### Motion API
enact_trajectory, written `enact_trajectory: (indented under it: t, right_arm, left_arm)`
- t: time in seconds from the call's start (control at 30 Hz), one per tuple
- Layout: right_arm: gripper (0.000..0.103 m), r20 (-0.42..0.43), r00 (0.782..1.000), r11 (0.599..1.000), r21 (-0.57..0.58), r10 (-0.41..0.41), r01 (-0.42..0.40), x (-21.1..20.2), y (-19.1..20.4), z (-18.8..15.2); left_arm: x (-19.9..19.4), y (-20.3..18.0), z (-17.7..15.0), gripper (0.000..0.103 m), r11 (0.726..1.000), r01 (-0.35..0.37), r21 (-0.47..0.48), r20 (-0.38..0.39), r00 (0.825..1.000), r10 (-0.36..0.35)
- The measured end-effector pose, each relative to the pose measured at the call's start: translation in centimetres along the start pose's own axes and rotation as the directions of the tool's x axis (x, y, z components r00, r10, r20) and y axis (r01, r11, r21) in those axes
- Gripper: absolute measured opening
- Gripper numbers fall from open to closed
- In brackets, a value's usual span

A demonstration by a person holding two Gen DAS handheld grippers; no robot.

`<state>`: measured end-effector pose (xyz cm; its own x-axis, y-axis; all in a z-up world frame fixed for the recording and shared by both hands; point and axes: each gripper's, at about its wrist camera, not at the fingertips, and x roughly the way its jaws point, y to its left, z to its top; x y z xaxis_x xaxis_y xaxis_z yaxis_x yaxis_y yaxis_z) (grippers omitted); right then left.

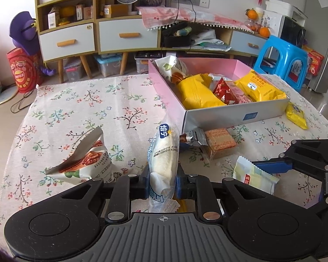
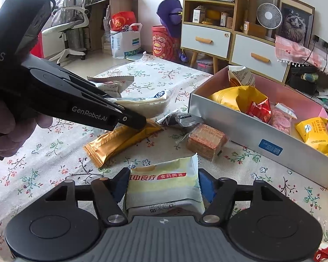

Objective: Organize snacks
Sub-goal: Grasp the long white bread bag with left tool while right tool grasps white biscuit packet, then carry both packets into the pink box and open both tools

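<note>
Here, the landmark is the pink-lined snack box (image 1: 218, 111), standing open on the floral tablecloth (image 1: 76, 109). Inside it lie a large yellow packet (image 1: 196, 91), a red foil packet (image 1: 225, 91), a second yellow packet (image 1: 260, 89) and a white wrapper (image 1: 170, 67) propped against its far left corner.

The left gripper (image 1: 163, 182) has its jaws closed on a clear-wrapped white bread roll (image 1: 164, 159), held upright in front of the box's near left corner. Left of the box, well apart from it, rests a white walnut-print packet (image 1: 85, 159).

The right gripper (image 2: 164, 185) has its jaws pressed against both sides of a pale green-and-yellow snack packet (image 2: 164, 183), in front of the box's near wall. Between this packet and the box lies a clear-wrapped brown wafer block (image 2: 206, 140), with a silver-and-black sachet (image 2: 181, 119) just beside it and close to the box's near left corner. A gold stick packet (image 2: 118, 144) lies farther left of the box, partly beneath the left gripper. Beyond the box's right end sits a small yellow packet (image 1: 296, 114) on the cloth.
</note>
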<state>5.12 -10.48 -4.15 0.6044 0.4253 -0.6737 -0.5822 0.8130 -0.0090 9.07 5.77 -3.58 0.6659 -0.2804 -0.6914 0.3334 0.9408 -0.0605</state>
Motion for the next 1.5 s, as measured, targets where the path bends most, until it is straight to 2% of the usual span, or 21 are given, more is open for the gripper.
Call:
enact_trajectory:
  t: [0.77,1.17,1.5]
  right_arm:
    - [0.056,0.066,0.995,0.997,0.029,-0.074,0.072,-2.6,-1.6,2.3]
    - [0.056,0.108,0.980,0.983,0.093,-0.168,0.159,-4.3,-5.8,4.4]
    - [0.057,0.129,0.964,0.963,0.170,-0.234,0.211,-3.8,-9.2,6.6]
  left_arm:
    - [-2.6,-1.7,2.1,0.018,1.000,-0.002,0.001,0.059,0.998,0.002]
    - [-2.1,-3.6,4.1,0.018,1.000,-0.002,-0.025,0.073,0.997,0.003]
    - [-0.8,-4.9,6.2,0.018,0.999,-0.004,-0.045,0.090,0.996,0.008]
